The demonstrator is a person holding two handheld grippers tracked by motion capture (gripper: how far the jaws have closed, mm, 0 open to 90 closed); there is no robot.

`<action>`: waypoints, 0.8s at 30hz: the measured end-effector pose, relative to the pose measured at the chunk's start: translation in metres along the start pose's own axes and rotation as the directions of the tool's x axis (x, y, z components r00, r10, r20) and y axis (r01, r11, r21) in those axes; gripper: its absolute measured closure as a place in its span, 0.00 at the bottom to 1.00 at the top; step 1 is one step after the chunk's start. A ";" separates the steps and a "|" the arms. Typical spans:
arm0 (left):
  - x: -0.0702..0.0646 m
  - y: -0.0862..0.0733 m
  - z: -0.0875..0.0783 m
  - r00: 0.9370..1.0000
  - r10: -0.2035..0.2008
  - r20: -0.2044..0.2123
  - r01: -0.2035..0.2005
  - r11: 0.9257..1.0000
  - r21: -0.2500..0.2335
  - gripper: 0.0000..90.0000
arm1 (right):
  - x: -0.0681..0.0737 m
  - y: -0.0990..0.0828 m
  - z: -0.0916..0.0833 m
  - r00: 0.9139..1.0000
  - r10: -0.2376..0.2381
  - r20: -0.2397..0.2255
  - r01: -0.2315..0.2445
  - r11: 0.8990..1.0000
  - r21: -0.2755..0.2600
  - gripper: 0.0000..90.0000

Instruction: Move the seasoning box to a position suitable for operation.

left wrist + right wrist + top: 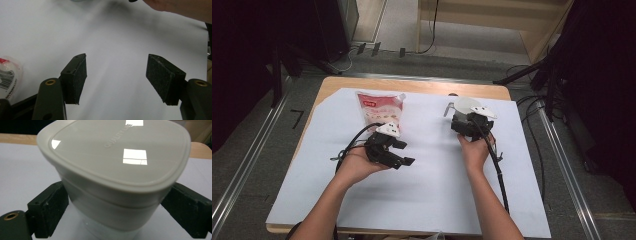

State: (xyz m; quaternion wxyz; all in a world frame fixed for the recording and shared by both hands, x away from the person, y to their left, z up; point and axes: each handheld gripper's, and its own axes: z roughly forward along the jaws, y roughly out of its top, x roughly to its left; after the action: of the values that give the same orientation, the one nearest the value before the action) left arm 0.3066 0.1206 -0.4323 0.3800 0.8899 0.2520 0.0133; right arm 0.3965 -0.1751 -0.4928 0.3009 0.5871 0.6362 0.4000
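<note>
A white sheet (422, 180) covers the wooden table (412, 84); a pink-printed pouch (379, 111) lies near its far edge.

Counts: two grippers, the left gripper (404, 154) and the right gripper (460, 111), one per hand. Two hands, left hand (357, 165) and right hand (474, 150), with two bare forearms coming in from the near edge. One pink-and-white pouch (381, 111) lying flat. One white lidded container (117, 177) between the right gripper's pads. One white sheet (427, 190) covering one wooden desk (332, 82). Two black cables, one trailing from each gripper.
</note>
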 end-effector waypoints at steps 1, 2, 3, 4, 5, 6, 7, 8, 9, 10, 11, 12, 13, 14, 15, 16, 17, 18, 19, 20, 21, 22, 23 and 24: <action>0.000 0.000 0.000 1.000 0.003 0.002 -0.003 1.000 0.004 0.38 | 0.002 -0.001 0.002 1.000 0.027 0.010 -0.027 1.000 -0.013 0.08; -0.001 0.000 0.000 1.000 0.001 0.003 -0.001 1.000 0.002 0.38 | 0.003 -0.001 0.003 0.999 0.036 0.018 -0.036 0.999 -0.019 0.08; -0.001 0.000 0.001 1.000 0.004 0.005 -0.004 1.000 0.002 0.38 | 0.004 -0.002 0.005 0.999 0.048 0.024 -0.048 0.998 -0.030 0.08; -0.001 0.000 0.001 1.000 0.003 0.005 -0.003 1.000 0.002 0.38 | 0.004 -0.003 0.007 0.998 0.056 0.029 -0.055 0.998 -0.039 0.08; -0.001 0.000 0.001 1.000 0.004 0.006 -0.004 1.000 0.002 0.38 | 0.005 -0.004 0.009 0.998 0.064 0.030 -0.062 0.997 -0.051 0.08; -0.001 0.001 0.001 1.000 0.006 0.008 -0.006 1.000 0.001 0.38 | 0.006 -0.005 0.011 0.996 0.078 0.038 -0.076 0.995 -0.059 0.08; -0.001 0.001 0.002 1.000 0.004 0.010 -0.004 1.000 -0.001 0.38 | 0.007 -0.006 0.013 0.996 0.078 0.051 -0.074 0.995 -0.072 0.08; -0.001 0.001 0.002 1.000 0.004 0.010 -0.004 1.000 -0.001 0.38 | 0.007 -0.006 0.013 0.996 0.078 0.051 -0.074 0.995 -0.072 0.08; -0.001 0.001 0.002 1.000 0.005 0.012 -0.005 1.000 -0.002 0.38 | 0.010 -0.008 0.016 0.994 0.090 0.070 -0.084 0.993 -0.088 0.07; -0.001 0.001 0.002 1.000 0.005 0.013 -0.005 1.000 -0.003 0.38 | 0.010 -0.008 0.018 0.993 0.093 0.074 -0.086 0.992 -0.093 0.08; -0.001 0.001 0.002 1.000 0.003 0.013 -0.003 1.000 -0.004 0.38 | 0.010 -0.009 0.020 0.992 0.097 0.078 -0.088 0.991 -0.105 0.08; -0.001 0.001 0.001 1.000 0.002 0.016 -0.002 1.000 -0.005 0.38 | 0.012 -0.010 0.022 0.991 0.098 0.089 -0.088 0.990 -0.110 0.08; -0.001 0.001 0.001 1.000 0.002 0.016 -0.002 1.000 -0.005 0.38 | 0.013 -0.010 0.024 0.990 0.097 0.105 -0.085 0.990 -0.115 0.08; -0.001 0.001 0.001 1.000 -0.002 0.017 0.002 1.000 -0.007 0.38 | 0.016 -0.010 0.027 0.987 0.101 0.127 -0.086 0.989 -0.118 0.07; -0.001 0.001 0.001 1.000 -0.002 0.019 0.002 1.000 -0.009 0.38 | 0.016 -0.010 0.027 0.987 0.101 0.127 -0.086 0.989 -0.118 0.07; 0.000 0.000 0.001 1.000 0.001 0.019 -0.001 1.000 -0.010 0.38 | 0.019 -0.011 0.032 0.982 0.115 0.151 -0.097 0.987 -0.125 0.07; 0.000 0.000 0.001 1.000 0.001 0.019 -0.001 1.000 -0.010 0.38 | 0.019 -0.011 0.032 0.982 0.115 0.151 -0.097 0.987 -0.125 0.07; 0.000 0.000 0.000 1.000 -0.004 0.020 0.005 1.000 -0.016 0.38 | 0.019 -0.010 0.035 0.980 0.124 0.156 -0.104 0.986 -0.128 0.08; 0.000 0.000 0.000 1.000 -0.005 0.021 0.006 1.000 -0.016 0.38 | 0.018 -0.010 0.036 0.979 0.129 0.156 -0.110 0.986 -0.124 0.10; 0.000 0.000 0.000 1.000 -0.008 0.026 0.008 1.000 -0.020 0.38 | 0.016 -0.009 0.036 0.981 0.127 0.148 -0.109 0.986 -0.124 0.10; 0.000 -0.001 0.000 0.999 -0.005 0.032 0.006 1.000 -0.021 0.38 | 0.014 -0.009 0.037 0.983 0.118 0.141 -0.100 0.987 -0.128 0.11; 0.000 -0.001 0.000 0.999 -0.003 0.032 0.004 1.000 -0.021 0.38 | 0.012 -0.009 0.038 0.984 0.116 0.137 -0.099 0.987 -0.128 0.11; 0.000 -0.001 0.001 1.000 -0.005 0.029 0.005 1.000 -0.020 0.38 | 0.011 -0.008 0.039 0.985 0.111 0.130 -0.094 0.988 -0.126 0.11; 0.001 -0.001 0.001 1.000 -0.007 0.028 0.007 1.000 -0.020 0.38 | 0.010 -0.008 0.039 0.986 0.105 0.128 -0.089 0.988 -0.127 0.12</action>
State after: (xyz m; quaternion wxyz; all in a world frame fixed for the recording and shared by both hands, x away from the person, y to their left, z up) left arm 0.3069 0.1208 -0.4334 0.3922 0.8853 0.2498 0.0022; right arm 0.4244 -0.1591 -0.5183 0.3581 0.6239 0.5597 0.4114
